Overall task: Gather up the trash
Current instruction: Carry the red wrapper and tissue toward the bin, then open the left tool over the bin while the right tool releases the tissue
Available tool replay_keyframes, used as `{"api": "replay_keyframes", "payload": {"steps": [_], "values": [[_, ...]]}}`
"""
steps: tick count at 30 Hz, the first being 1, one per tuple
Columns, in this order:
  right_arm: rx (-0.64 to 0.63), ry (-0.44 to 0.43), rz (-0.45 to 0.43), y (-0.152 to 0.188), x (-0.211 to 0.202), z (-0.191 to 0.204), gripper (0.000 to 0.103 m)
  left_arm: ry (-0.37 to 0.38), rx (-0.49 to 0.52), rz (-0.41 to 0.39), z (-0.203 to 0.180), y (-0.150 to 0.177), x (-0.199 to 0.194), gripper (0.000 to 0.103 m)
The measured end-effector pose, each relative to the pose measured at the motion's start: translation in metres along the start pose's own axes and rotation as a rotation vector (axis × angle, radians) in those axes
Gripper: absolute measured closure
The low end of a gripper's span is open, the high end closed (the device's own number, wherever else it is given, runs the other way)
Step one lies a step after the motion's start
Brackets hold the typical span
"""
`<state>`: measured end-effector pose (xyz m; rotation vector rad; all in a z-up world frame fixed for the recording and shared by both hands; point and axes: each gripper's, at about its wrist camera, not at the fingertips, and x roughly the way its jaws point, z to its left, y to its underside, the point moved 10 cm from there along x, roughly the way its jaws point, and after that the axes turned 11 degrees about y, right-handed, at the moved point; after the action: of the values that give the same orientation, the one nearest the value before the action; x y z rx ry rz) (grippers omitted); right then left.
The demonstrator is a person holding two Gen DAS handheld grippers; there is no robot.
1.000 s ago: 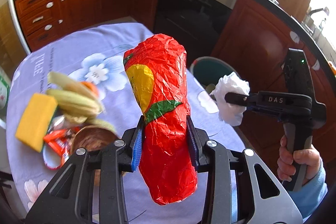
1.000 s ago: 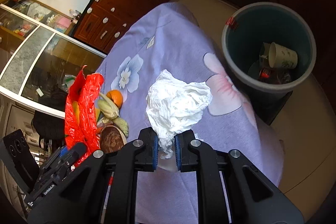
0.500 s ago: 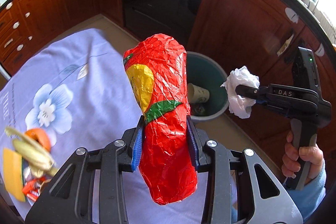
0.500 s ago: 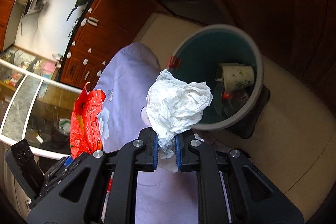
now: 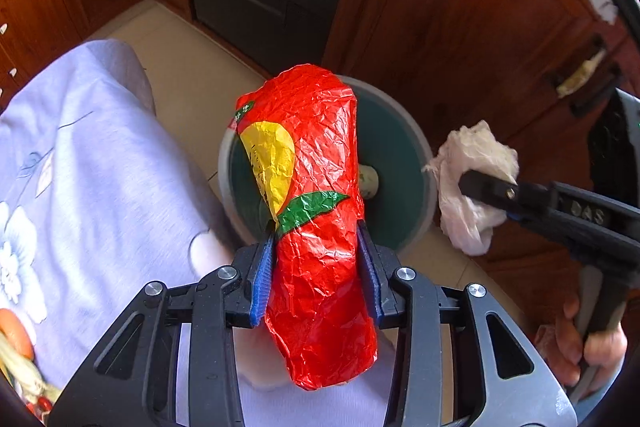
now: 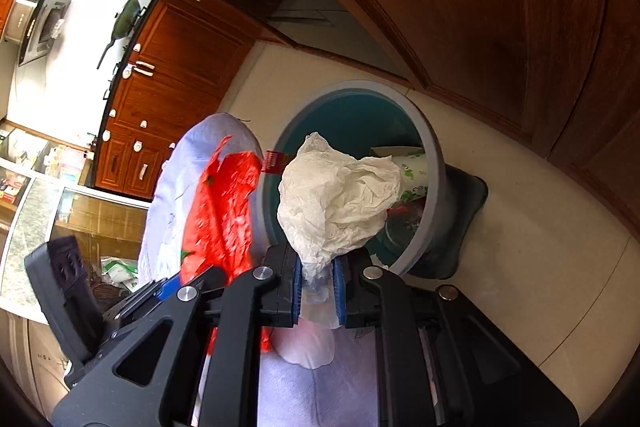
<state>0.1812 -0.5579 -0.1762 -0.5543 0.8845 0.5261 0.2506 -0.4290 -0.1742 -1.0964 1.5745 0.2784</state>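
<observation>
The jaws of the left gripper (image 5: 316,275) are opening, with the red wrapper (image 5: 316,211) standing upright between them; its crumpled sides are against the blue pads (image 5: 262,279) on both sides in the left wrist view. Most of the wrapper rises above the pads and a shorter end hangs below them. The jaws of the right gripper (image 6: 316,287) are clamped together on the bottom of a crumpled white tissue (image 6: 340,203), which bulges out above the pads.

Behind the wrapper, in the left wrist view, sits the round bin (image 5: 424,163) on the floor, its rim partly hidden by the wrapper. In the right wrist view the tissue sits in front of the bin's open mouth, and a paper cup (image 6: 412,171) lies inside the bin. The tissue appears just to the right of the bin in the left wrist view, beside the wrapper but apart from it.

A table with a pale purple flowered cloth (image 5: 88,179) lies to the left, just beside the bin. A person's hand (image 5: 588,347) grips the handle of the right gripper at the lower right. Dark wooden cabinets (image 5: 460,19) stand behind the bin.
</observation>
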Motion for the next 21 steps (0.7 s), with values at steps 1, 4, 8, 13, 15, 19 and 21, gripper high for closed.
{"api": "replay_keyframes", "payload": {"steps": [1, 4, 8, 13, 15, 19, 21], "values": [[0.001, 0.001, 0.003, -0.001, 0.003, 0.0, 0.091, -0.006, -0.003, 0.003, 0.002, -0.003, 0.004, 0.048], [0.003, 0.004, 0.01, -0.003, 0.009, -0.001, 0.091, -0.025, -0.007, -0.004, 0.01, -0.008, 0.011, 0.034], [0.003, 0.018, 0.016, -0.004, 0.015, -0.002, 0.09, -0.031, -0.03, 0.004, 0.021, -0.009, 0.015, 0.032], [0.004, 0.031, 0.025, -0.004, 0.022, 0.0, 0.09, -0.024, -0.055, -0.005, 0.027, -0.011, 0.016, 0.021], [0.001, 0.036, 0.029, -0.004, 0.025, 0.002, 0.09, -0.015, -0.059, -0.007, 0.027, -0.01, 0.014, 0.02], [-0.005, 0.044, 0.042, -0.002, 0.033, 0.007, 0.089, -0.008, -0.059, -0.011, 0.031, -0.003, 0.006, 0.013], [-0.01, 0.044, 0.053, 0.0, 0.038, 0.012, 0.089, -0.006, -0.058, -0.015, 0.033, 0.0, 0.0, 0.009]]}}
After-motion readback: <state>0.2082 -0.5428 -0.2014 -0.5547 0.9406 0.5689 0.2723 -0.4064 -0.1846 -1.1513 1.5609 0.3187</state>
